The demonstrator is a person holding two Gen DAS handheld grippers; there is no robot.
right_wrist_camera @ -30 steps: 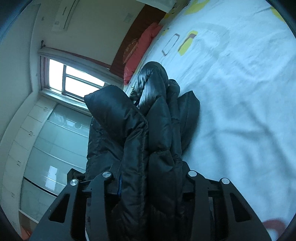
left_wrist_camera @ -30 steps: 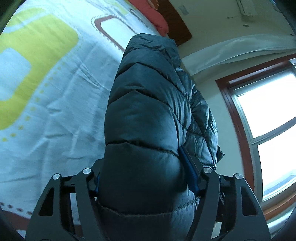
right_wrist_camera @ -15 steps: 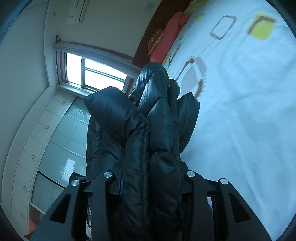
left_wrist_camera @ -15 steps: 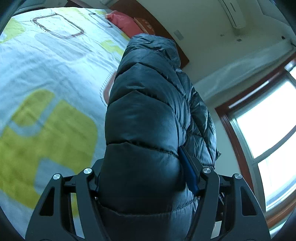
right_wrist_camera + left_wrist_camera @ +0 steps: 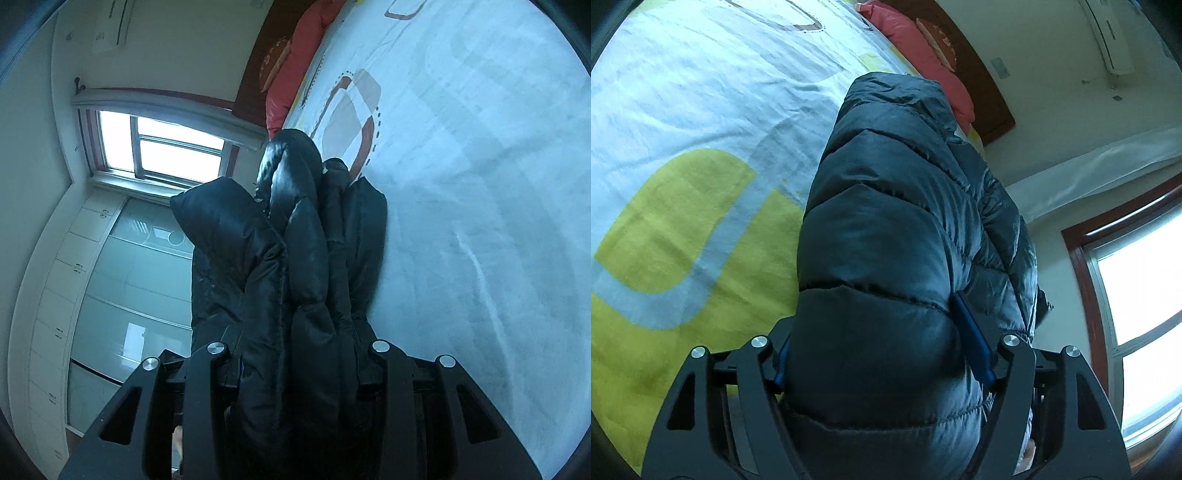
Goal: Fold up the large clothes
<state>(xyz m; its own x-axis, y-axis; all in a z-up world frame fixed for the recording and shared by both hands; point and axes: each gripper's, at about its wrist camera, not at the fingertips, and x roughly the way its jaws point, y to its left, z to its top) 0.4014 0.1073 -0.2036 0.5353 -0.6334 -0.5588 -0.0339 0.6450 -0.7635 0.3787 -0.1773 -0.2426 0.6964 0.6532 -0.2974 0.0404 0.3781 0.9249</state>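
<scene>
A dark quilted puffer jacket (image 5: 886,206) hangs bunched above the bed, held up from both ends. In the left wrist view a thick padded fold fills my left gripper (image 5: 882,343). Its jaws are opening, but the blue pads (image 5: 971,339) still press on the fabric. In the right wrist view several black layers of the jacket (image 5: 295,229) stand squeezed between the fingers of my right gripper (image 5: 299,354), which is shut on them. The jacket's far parts are hidden behind its own folds.
The bed (image 5: 683,110) under the jacket has a pale blue cover with yellow-green and brown shapes. Red pillows (image 5: 295,74) lie against a brown headboard (image 5: 979,85). A window (image 5: 162,147), a glass-fronted wardrobe (image 5: 110,295) and a wall air conditioner (image 5: 1108,37) surround it.
Both grippers have carried the jacket across the bed: the cover's patterns slid past and the pillows and headboard came closer into view. The jacket stays between both pairs of fingers.
</scene>
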